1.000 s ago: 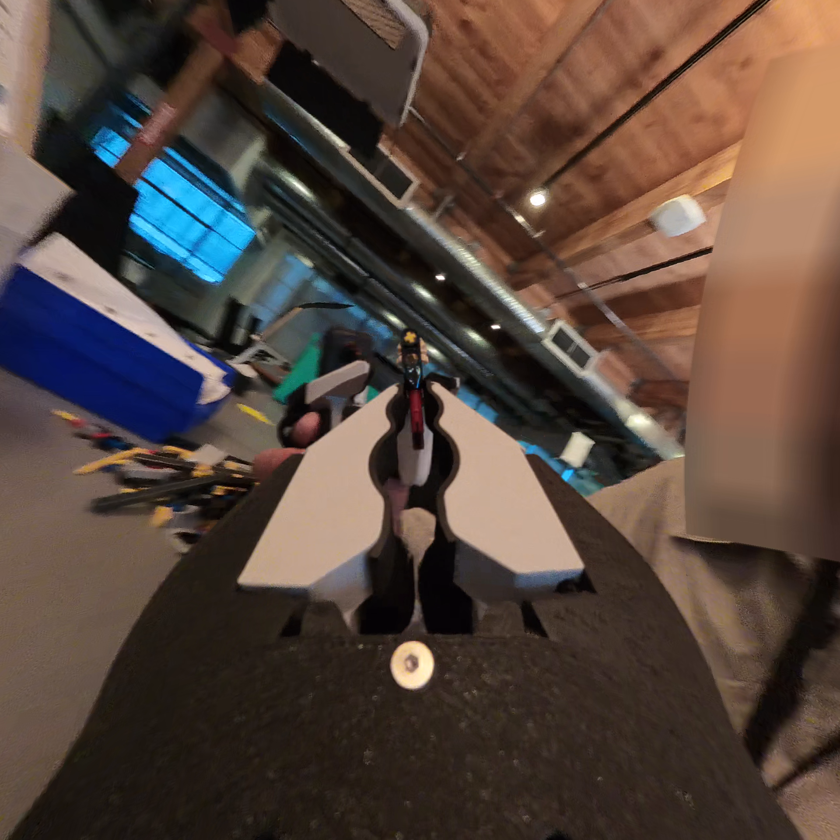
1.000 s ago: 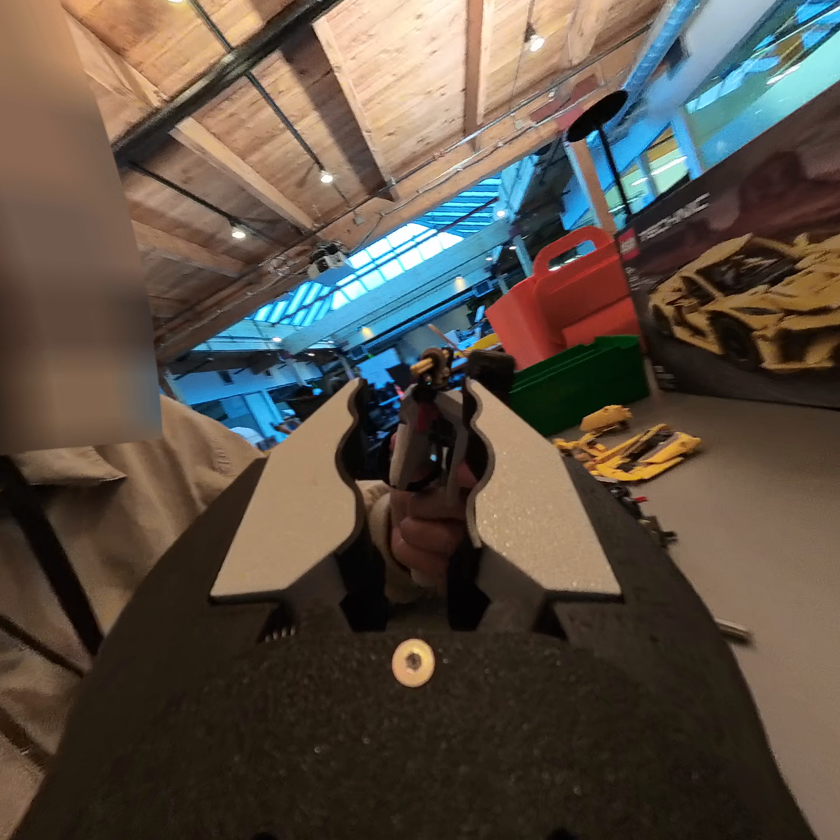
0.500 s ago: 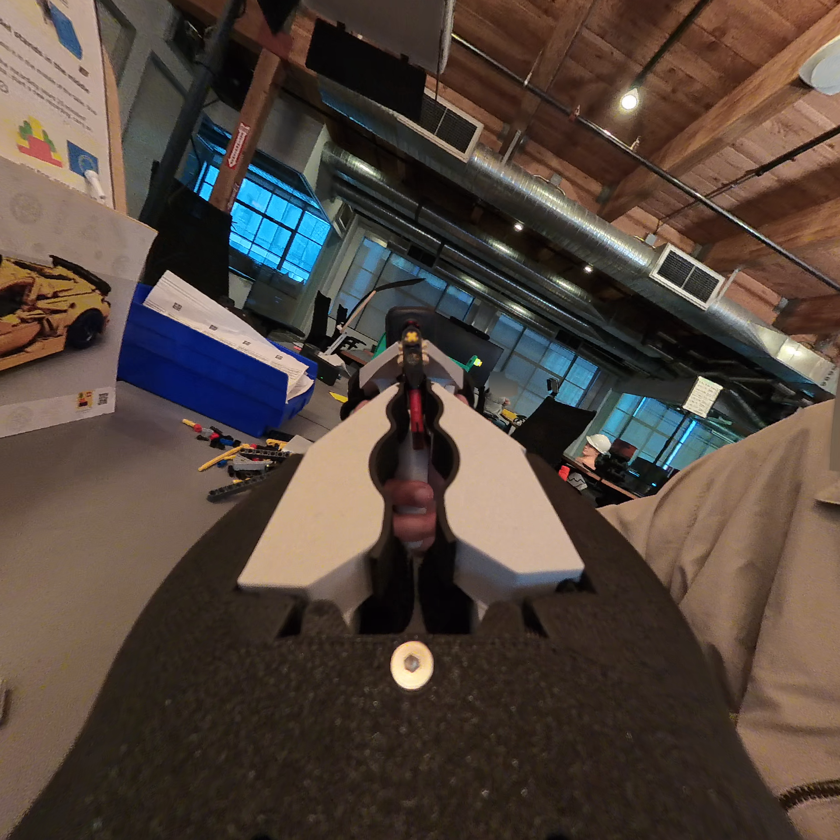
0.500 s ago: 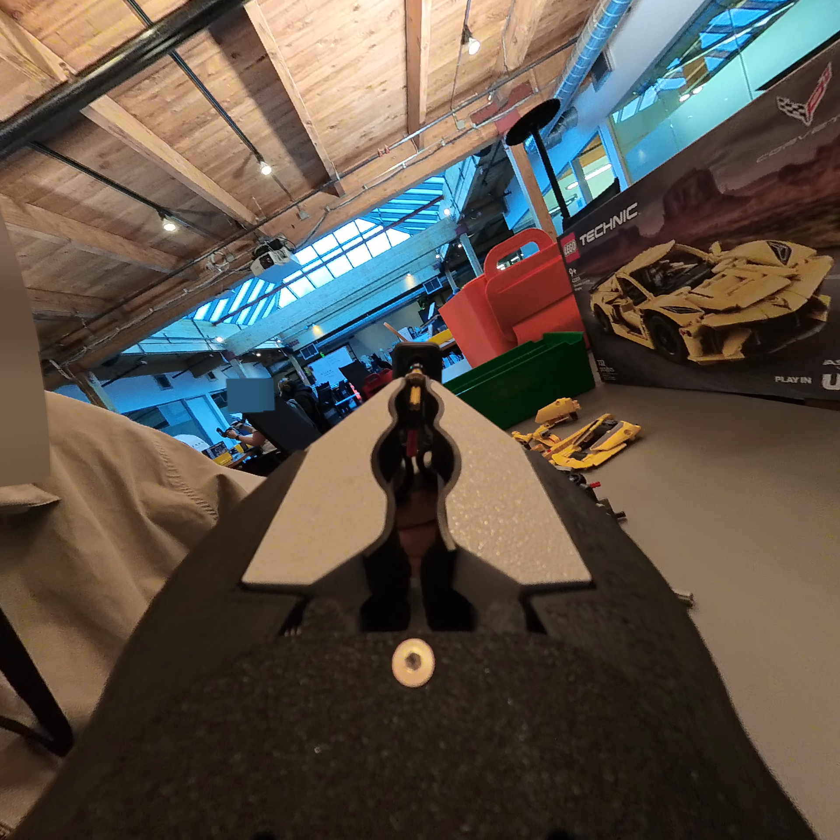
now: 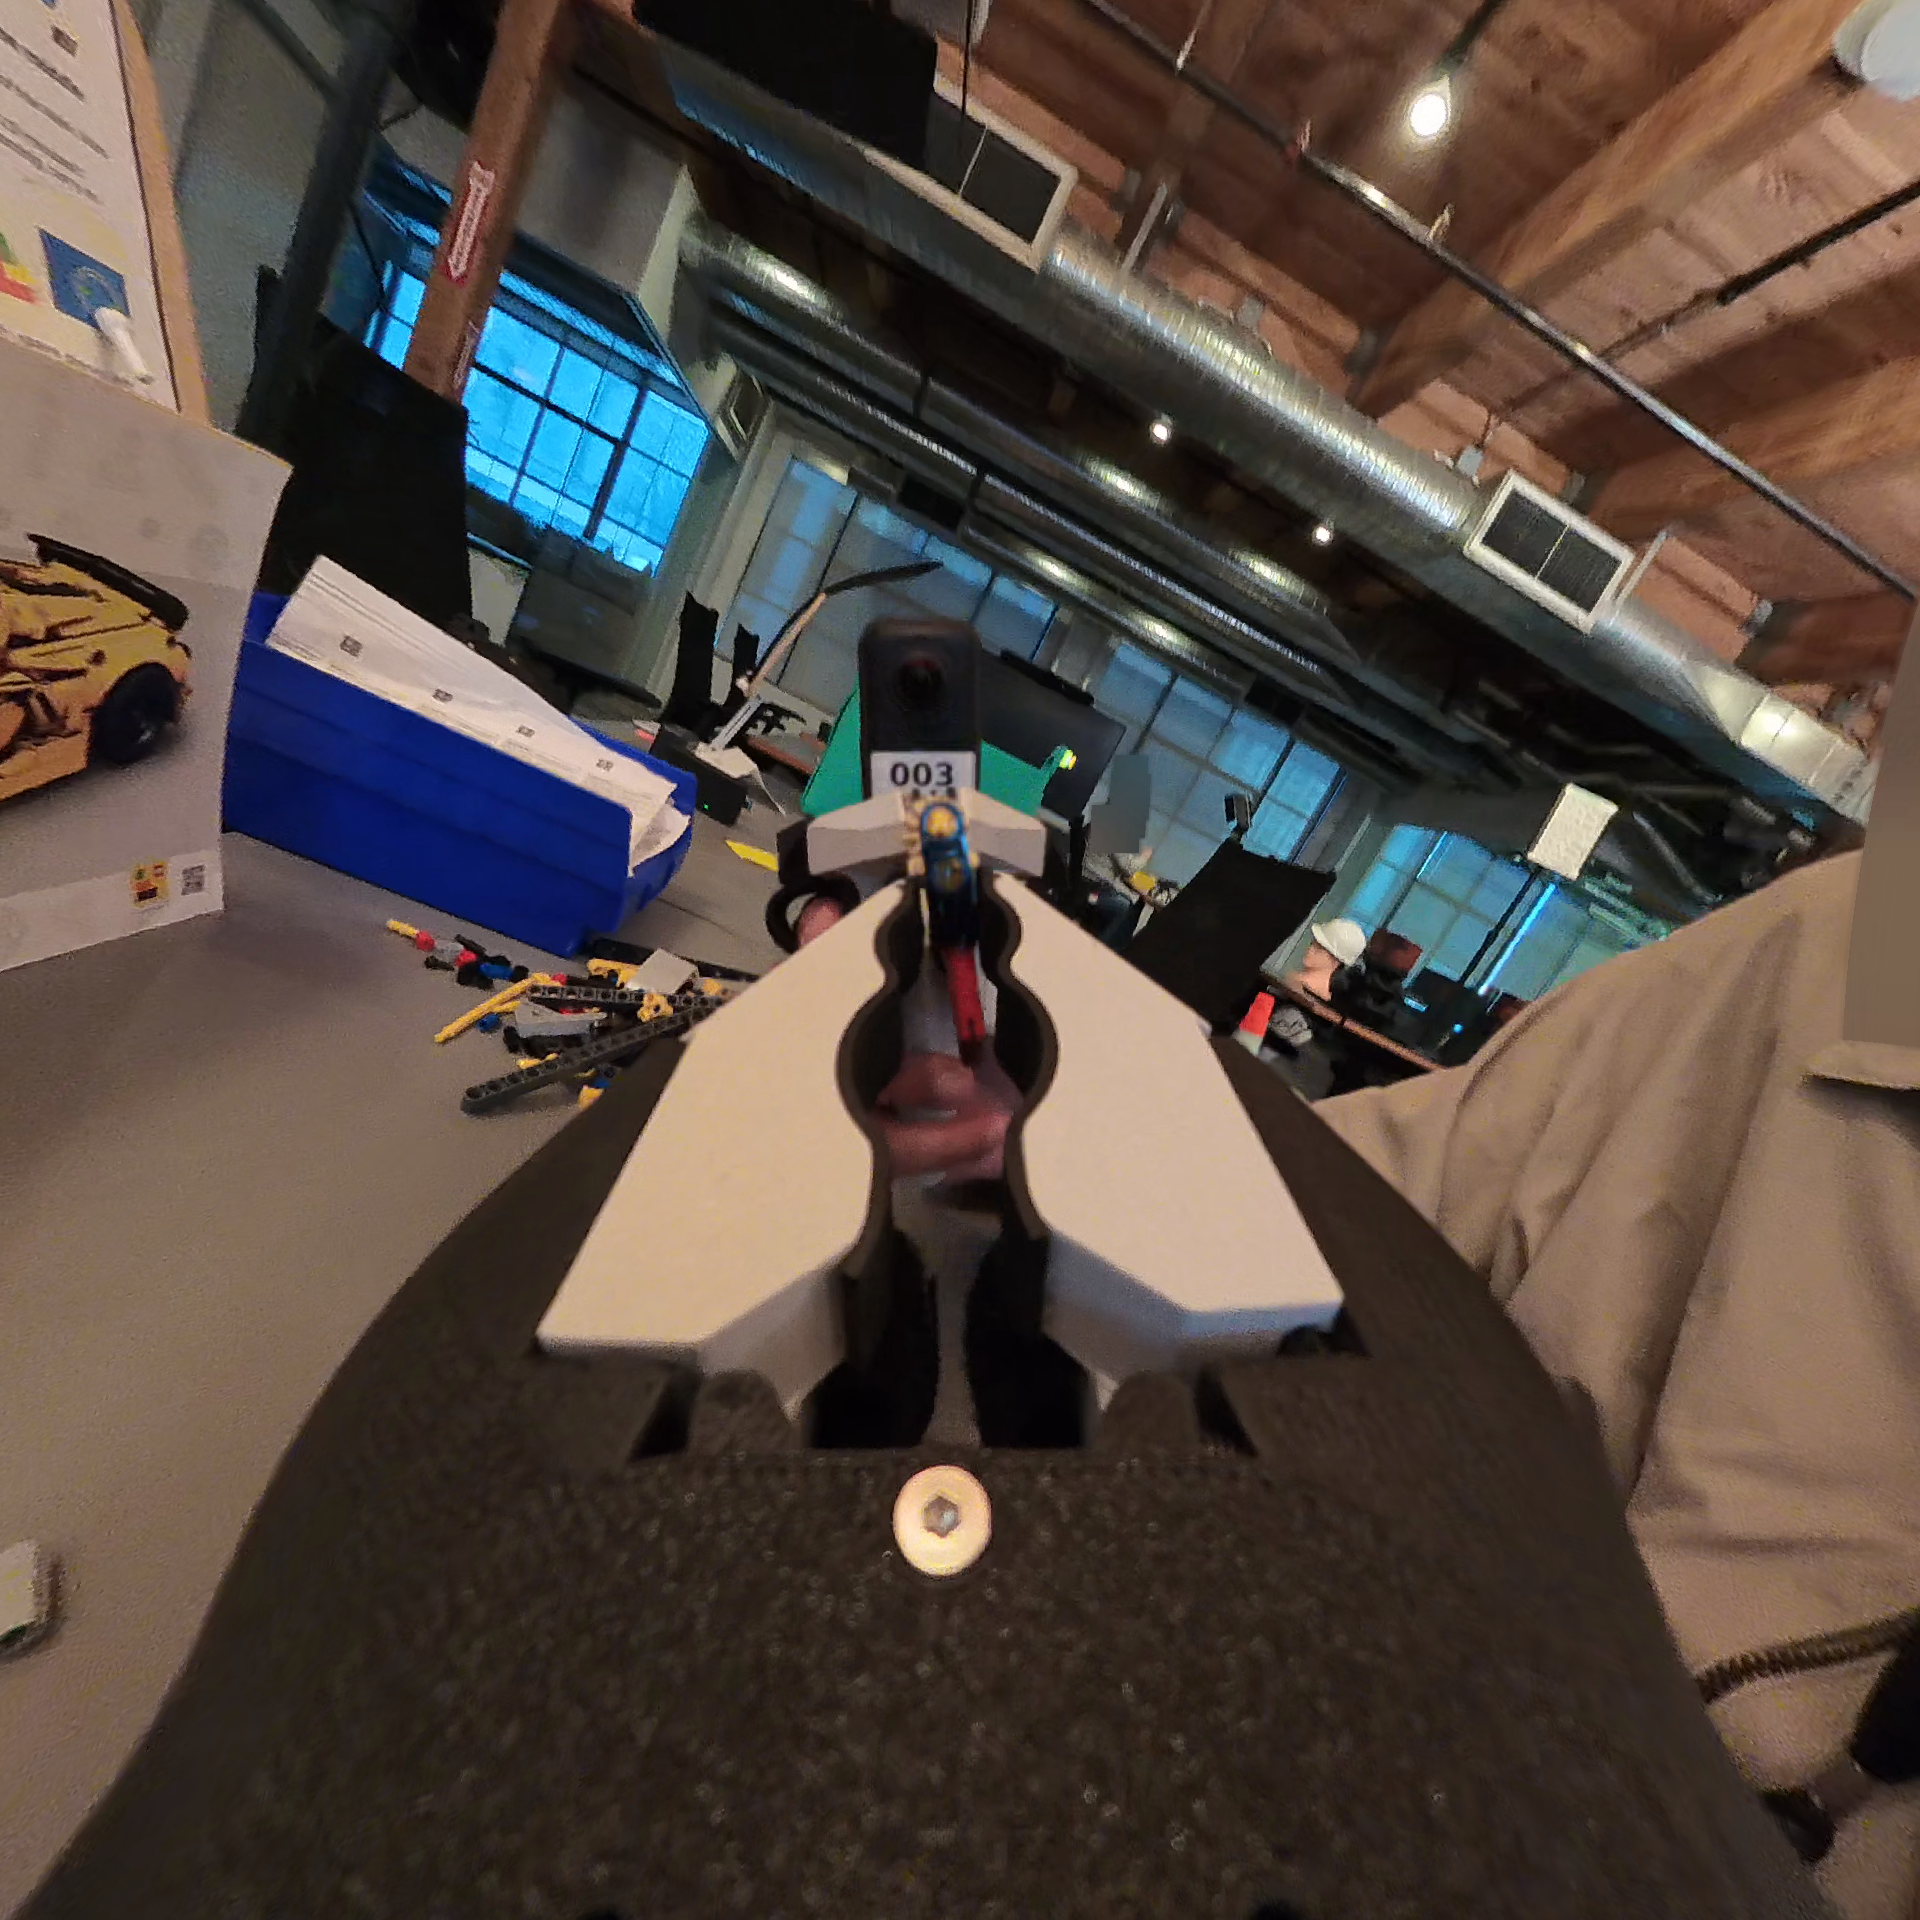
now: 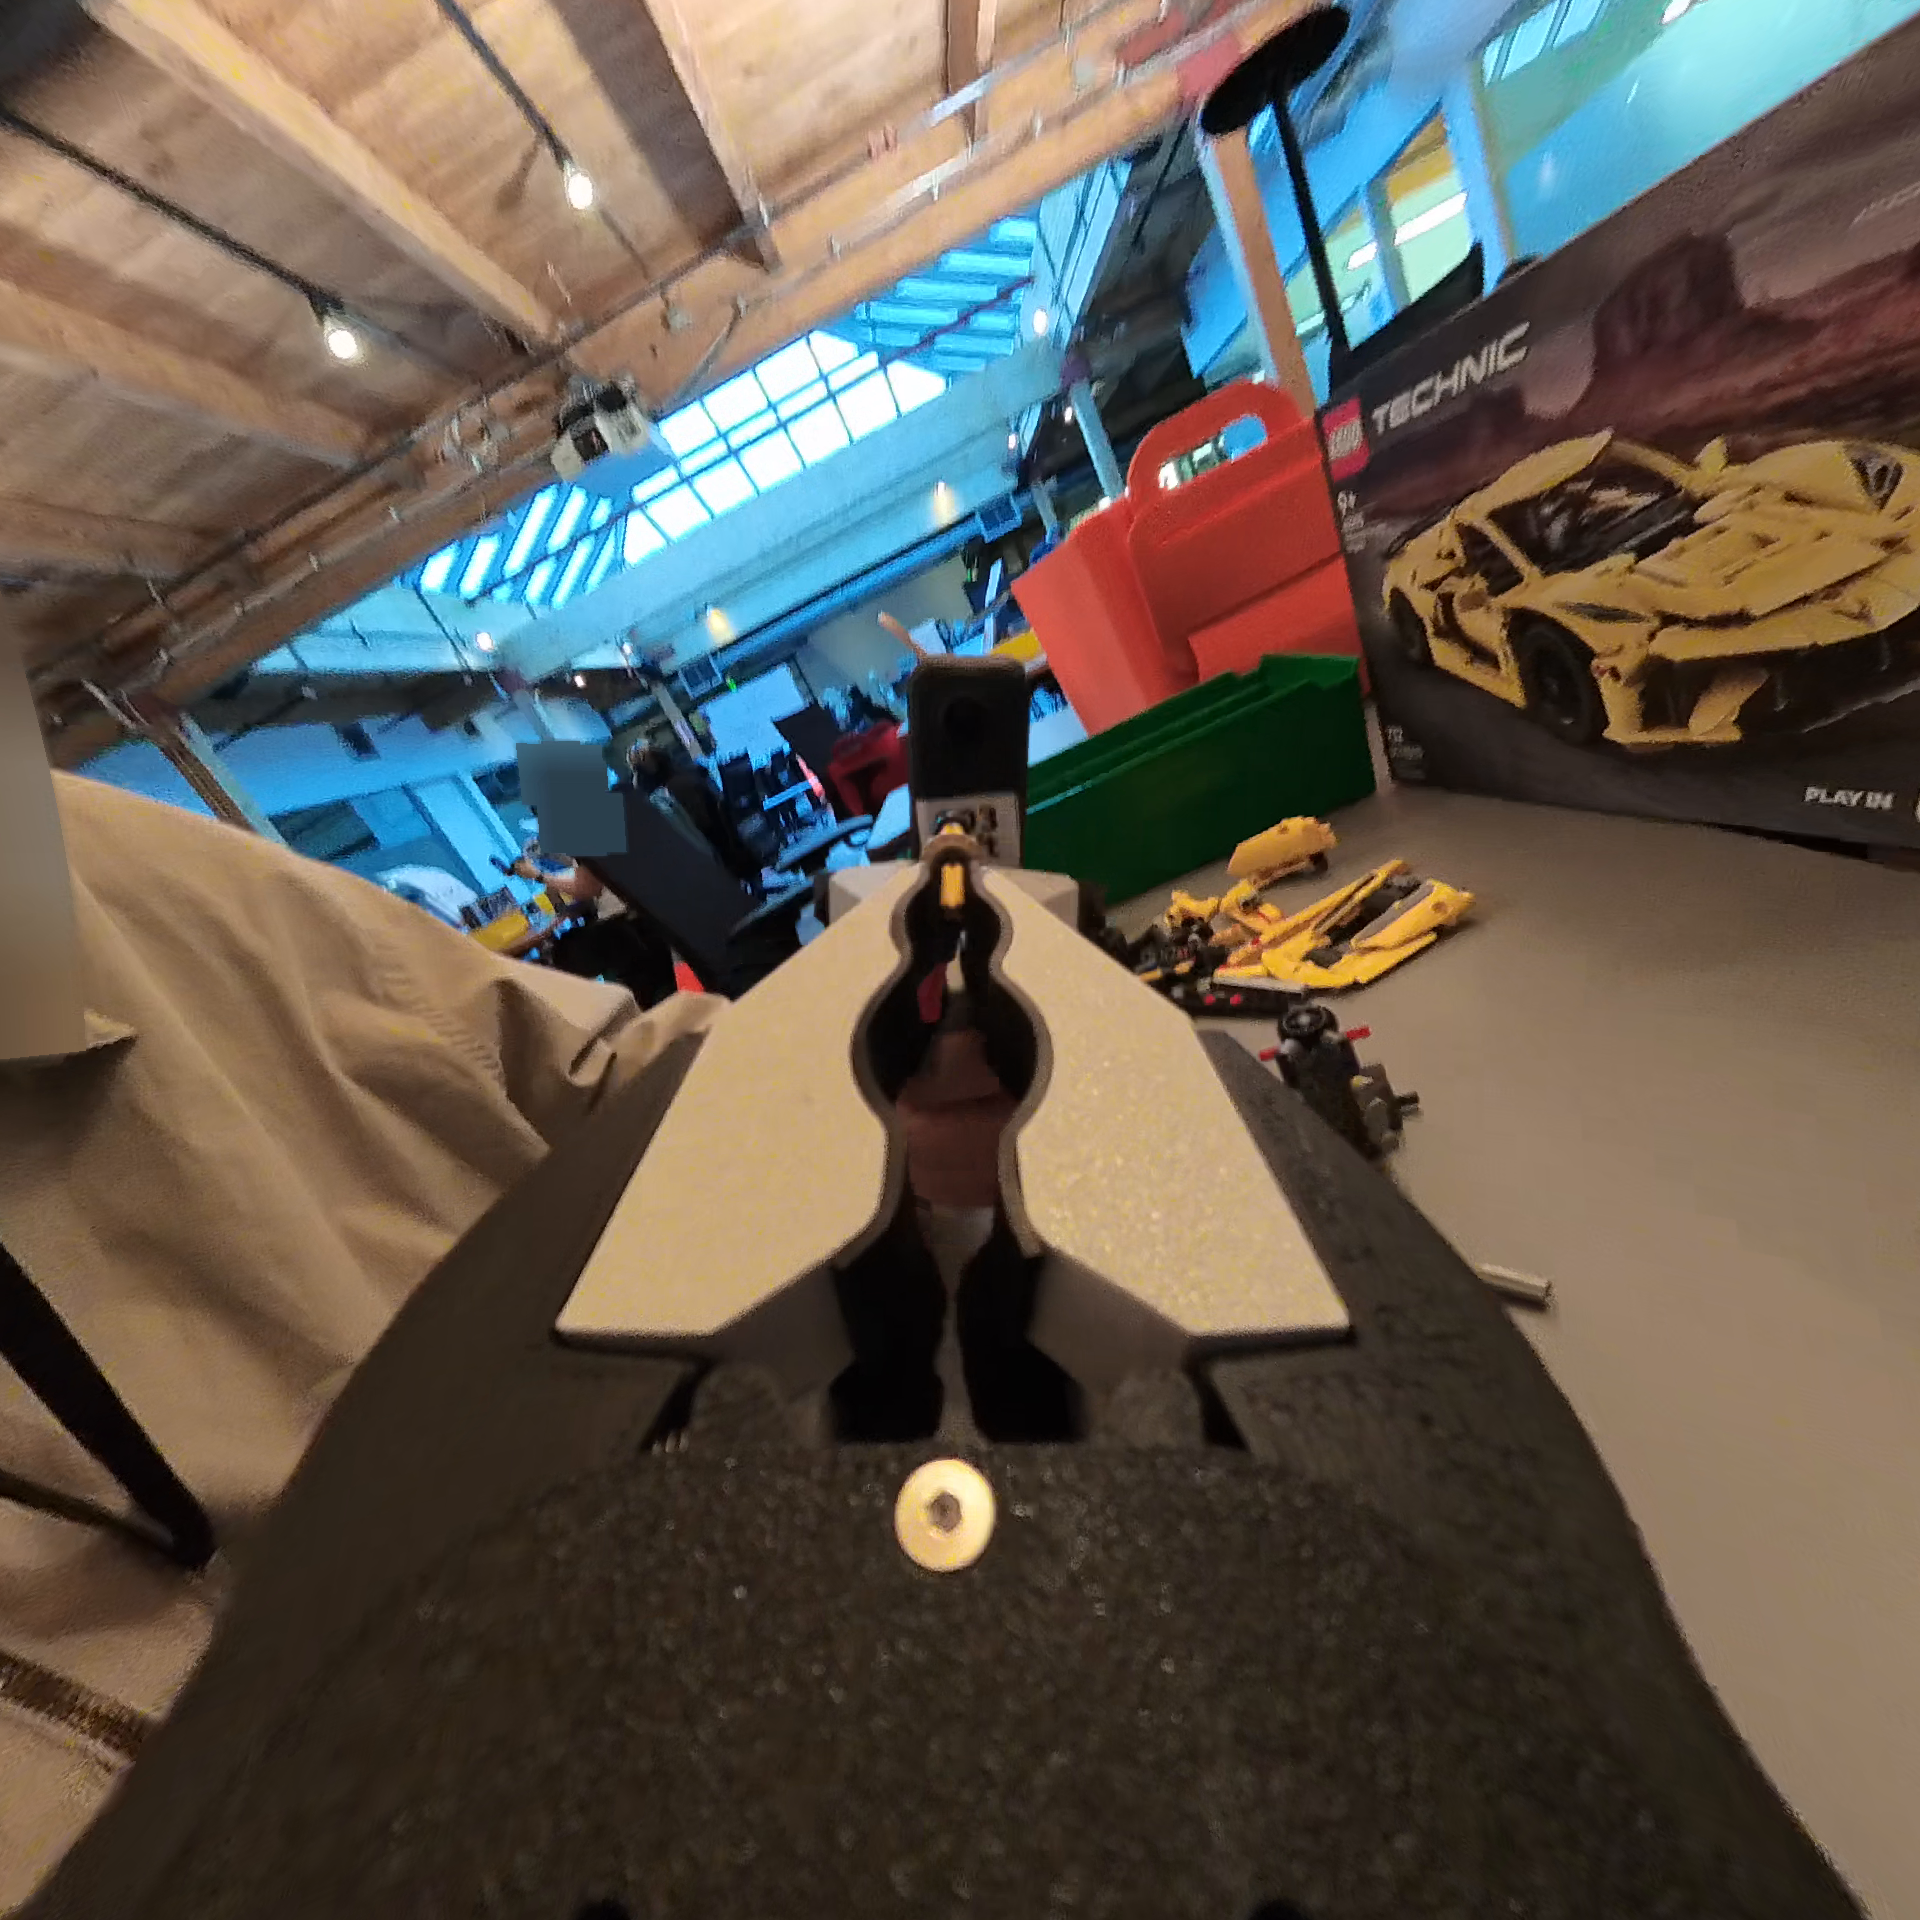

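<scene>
Left gripper [image 5: 943, 894]: fingers closed on a small toy-brick assembly [image 5: 951, 914] — blue and tan at the tip, with a red axle pin.
Right gripper [image 6: 951, 883]: fingers pinched on the same assembly, its yellow pin end [image 6: 949, 881] between the tips.
Position: both grippers meet tip to tip, raised above the grey surface [image 6: 1662, 1143].
Nearby: yellow brick car panels [image 6: 1340, 914], green tray [image 6: 1195, 769], blue bin [image 5: 436, 779] — all well apart.

This is a converted industrial loft used as a workshop: exposed timber ceiling beams [image 6: 260, 260], a ribbed silver air duct [image 5: 1247, 353] and gridded factory windows [image 5: 561, 436]. At ten o'clock, loose plastic building bricks [image 5: 566, 1013] litter the grey counter [image 5: 208, 1195].
</scene>
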Motion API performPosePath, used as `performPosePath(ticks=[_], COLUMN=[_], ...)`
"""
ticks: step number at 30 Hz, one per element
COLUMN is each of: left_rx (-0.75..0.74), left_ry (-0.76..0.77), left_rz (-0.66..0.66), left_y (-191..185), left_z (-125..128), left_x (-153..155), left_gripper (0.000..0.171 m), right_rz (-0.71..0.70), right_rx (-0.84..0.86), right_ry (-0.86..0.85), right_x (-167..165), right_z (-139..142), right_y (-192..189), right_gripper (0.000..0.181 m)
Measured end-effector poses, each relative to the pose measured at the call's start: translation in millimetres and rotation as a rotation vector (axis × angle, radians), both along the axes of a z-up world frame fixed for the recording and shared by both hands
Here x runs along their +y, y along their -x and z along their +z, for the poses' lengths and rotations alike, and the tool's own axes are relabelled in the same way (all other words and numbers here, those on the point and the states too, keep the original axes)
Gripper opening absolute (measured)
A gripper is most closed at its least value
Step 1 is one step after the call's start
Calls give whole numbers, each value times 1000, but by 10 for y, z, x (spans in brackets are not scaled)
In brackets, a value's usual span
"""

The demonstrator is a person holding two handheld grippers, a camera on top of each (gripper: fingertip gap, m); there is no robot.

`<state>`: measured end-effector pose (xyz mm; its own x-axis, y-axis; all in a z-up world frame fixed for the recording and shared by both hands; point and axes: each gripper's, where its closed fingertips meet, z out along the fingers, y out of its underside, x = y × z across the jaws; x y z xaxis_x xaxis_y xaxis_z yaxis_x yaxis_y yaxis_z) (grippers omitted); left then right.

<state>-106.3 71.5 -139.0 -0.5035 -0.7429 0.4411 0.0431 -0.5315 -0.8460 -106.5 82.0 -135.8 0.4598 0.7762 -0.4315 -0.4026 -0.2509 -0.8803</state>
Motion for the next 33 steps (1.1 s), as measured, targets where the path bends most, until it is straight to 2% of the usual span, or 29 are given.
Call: performPosePath(ticks=[6, 11, 13, 15, 17, 19, 21, 24, 26, 28, 30, 33], left_rx=[15, 12, -6, -53, -199, -192, -157, -25, 48, 108, 128, 112], left_ry=[-88, -29, 7, 85, 272, 211, 172, 20, -36, -73, -114, -107], left_rz=[10, 97, 131, 196, 251, 310, 265, 215, 175, 167, 177, 248], left_y=[4, -51, -41, 51, 399, 551, 484, 241, 108, 6, -9, 67], left_z=[-45, -63, -21, 67, 323, 376, 368, 123, -30, -157, -195, -129], left_x=[-54, 37, 82, 291, 788, 1033, 954, 661, 490, 380, 359, 554], left_gripper=[9, 6, 6, 6, 6, 7, 7, 7, 7, 7, 7, 7], right_rz=[52, 23, 20, 13, -20, -32, -21, -48, -175, -261, -332, -395], right_rx=[-49, -23, 45, 88, 111, 157, 107, -57, -240, -344, -358, -347], right_ry=[39, 84, 88, 103, 98, 72, 76, 127, 143, 160, 161, 185], right_x=[-49, 22, 43, 74, 68, 49, 55, 103, 180, 205, 226, 243], right_z=[-37, -83, -49, -68, -70, 38, 0, -198, -357, -435, -429, -438], right_y=[42, -13, -17, -88, -316, -481, -399, -300, -456, -640, -800, -979], right_gripper=[3, 2, 3, 3, 2, 2, 2, 2, 3, 3, 3, 3])
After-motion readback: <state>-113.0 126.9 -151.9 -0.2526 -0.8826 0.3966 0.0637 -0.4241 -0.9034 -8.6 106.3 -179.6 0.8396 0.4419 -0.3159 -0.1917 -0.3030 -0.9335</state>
